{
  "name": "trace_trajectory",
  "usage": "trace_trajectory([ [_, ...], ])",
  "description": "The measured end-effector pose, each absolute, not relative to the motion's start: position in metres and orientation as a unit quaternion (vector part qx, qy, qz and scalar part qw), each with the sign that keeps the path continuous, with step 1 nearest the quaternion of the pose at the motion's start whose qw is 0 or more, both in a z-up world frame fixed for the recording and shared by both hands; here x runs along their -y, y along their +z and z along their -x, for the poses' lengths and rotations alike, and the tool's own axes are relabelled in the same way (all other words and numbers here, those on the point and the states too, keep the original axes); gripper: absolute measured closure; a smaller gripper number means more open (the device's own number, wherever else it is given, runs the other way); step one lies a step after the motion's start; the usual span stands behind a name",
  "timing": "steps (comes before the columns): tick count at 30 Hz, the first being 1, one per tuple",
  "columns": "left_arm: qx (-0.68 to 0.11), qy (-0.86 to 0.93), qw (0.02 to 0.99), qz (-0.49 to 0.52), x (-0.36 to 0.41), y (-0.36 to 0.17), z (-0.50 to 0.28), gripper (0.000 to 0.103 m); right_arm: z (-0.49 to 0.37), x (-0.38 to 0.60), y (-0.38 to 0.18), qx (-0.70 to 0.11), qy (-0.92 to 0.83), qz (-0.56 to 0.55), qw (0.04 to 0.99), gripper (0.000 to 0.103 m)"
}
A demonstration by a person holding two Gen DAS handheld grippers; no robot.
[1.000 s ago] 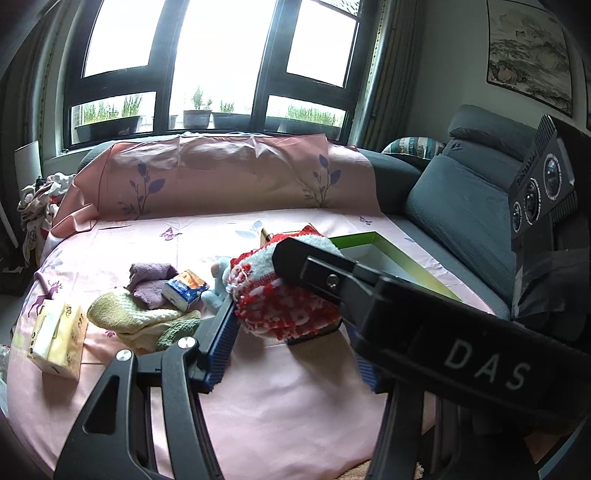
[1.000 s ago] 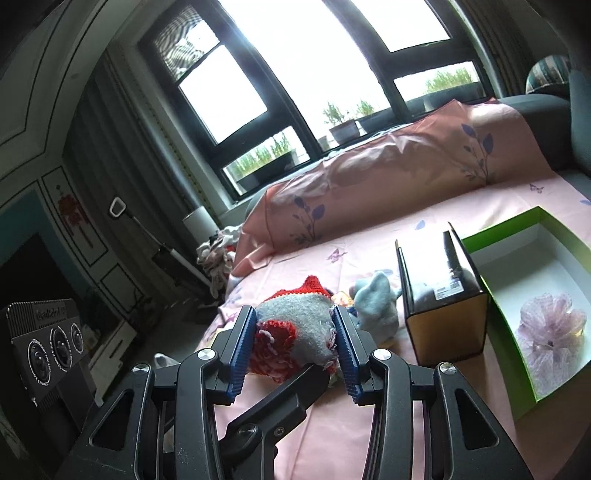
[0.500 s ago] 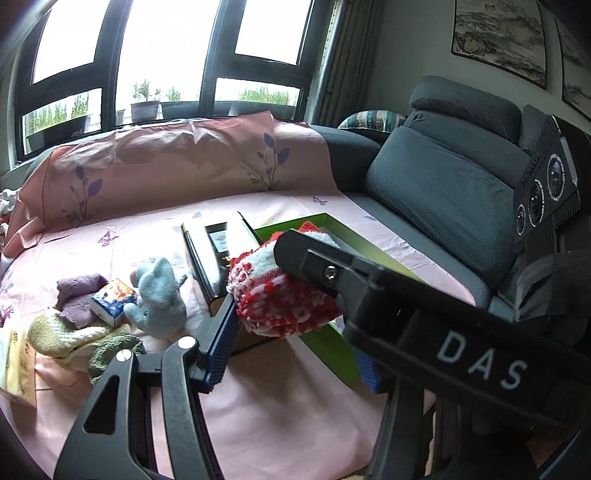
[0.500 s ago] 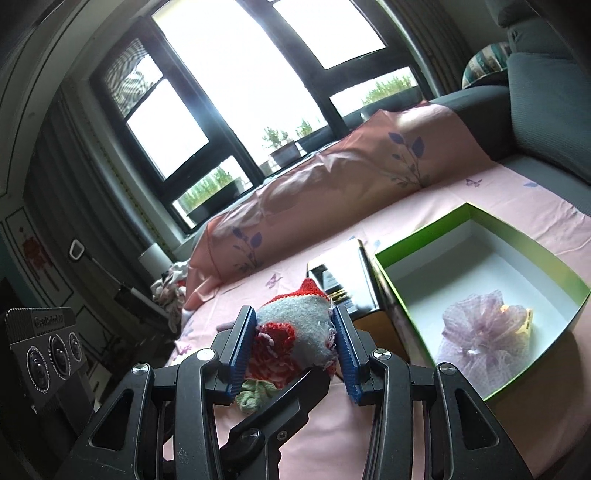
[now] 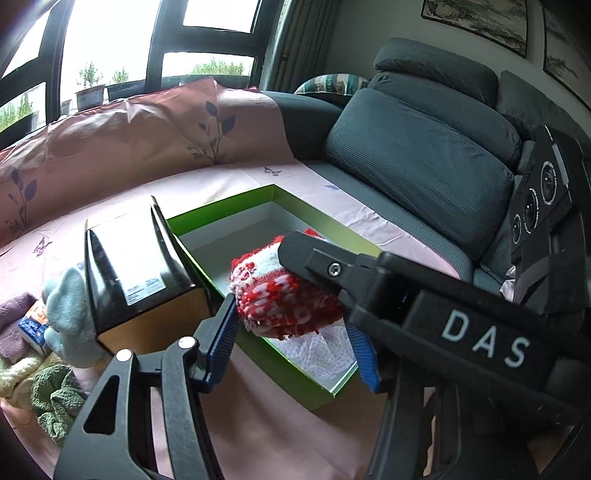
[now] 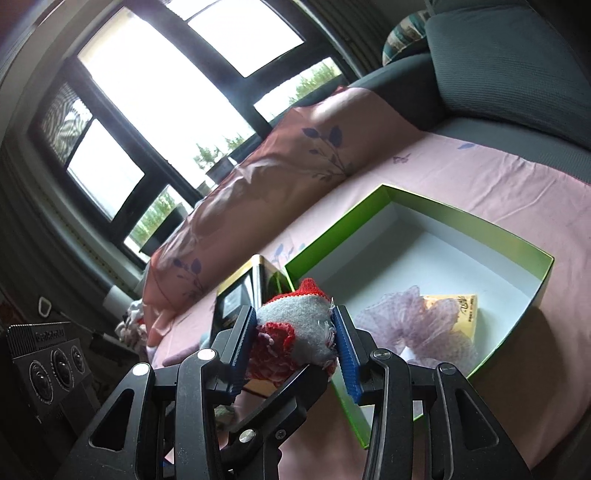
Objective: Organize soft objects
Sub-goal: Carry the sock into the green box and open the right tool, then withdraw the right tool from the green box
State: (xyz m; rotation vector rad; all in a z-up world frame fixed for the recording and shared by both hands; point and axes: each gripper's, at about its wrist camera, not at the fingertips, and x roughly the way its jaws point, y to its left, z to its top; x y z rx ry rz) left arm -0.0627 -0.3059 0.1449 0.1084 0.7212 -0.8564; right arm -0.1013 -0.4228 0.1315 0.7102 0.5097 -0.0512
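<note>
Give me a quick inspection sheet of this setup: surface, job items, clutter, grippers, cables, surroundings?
Surface: pink sheet spread over a sofa.
Job's things: red-and-white knitted bundle held above the green box; the box holds a lilac mesh pouf and a yellow packet.
Clutter: black-and-gold box, pale blue plush, green knit, purple cloth.
Grippers: left gripper and right gripper both clamp the bundle.
Cables: nothing seen.
Surroundings: grey cushions, windows with potted plants, framed pictures.
</note>
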Motion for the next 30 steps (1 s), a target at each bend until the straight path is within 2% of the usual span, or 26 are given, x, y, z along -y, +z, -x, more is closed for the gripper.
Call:
trace_trajectory([
  [14, -0.389, -0.434, 0.809, -0.078, 0.368, 0.112, 0.044, 0.051, 0.098, 0.475, 0.093, -0.252, -0.107, -0.416, 0.867, 0.058],
  [25, -0.374, -0.434, 0.818, -0.057, 0.355, 0.114, 0.053, 0.048, 0.107, 0.479, 0.094, -0.252, -0.140, -0.407, 0.867, 0.058],
  [26, -0.373, -0.436, 0.818, -0.044, 0.349, 0.116, 0.053, 0.045, 0.109, 0.479, 0.095, -0.247, -0.142, -0.407, 0.868, 0.057],
  [29, -0.367, -0.431, 0.824, -0.023, 0.330, 0.125, 0.055, 0.037, 0.113, 0.477, 0.098, -0.238, -0.151, -0.403, 0.871, 0.036],
  [30, -0.364, -0.426, 0.828, -0.020, 0.323, 0.128, 0.057, 0.036, 0.114, 0.475, 0.100, -0.235, -0.152, -0.400, 0.873, 0.035],
])
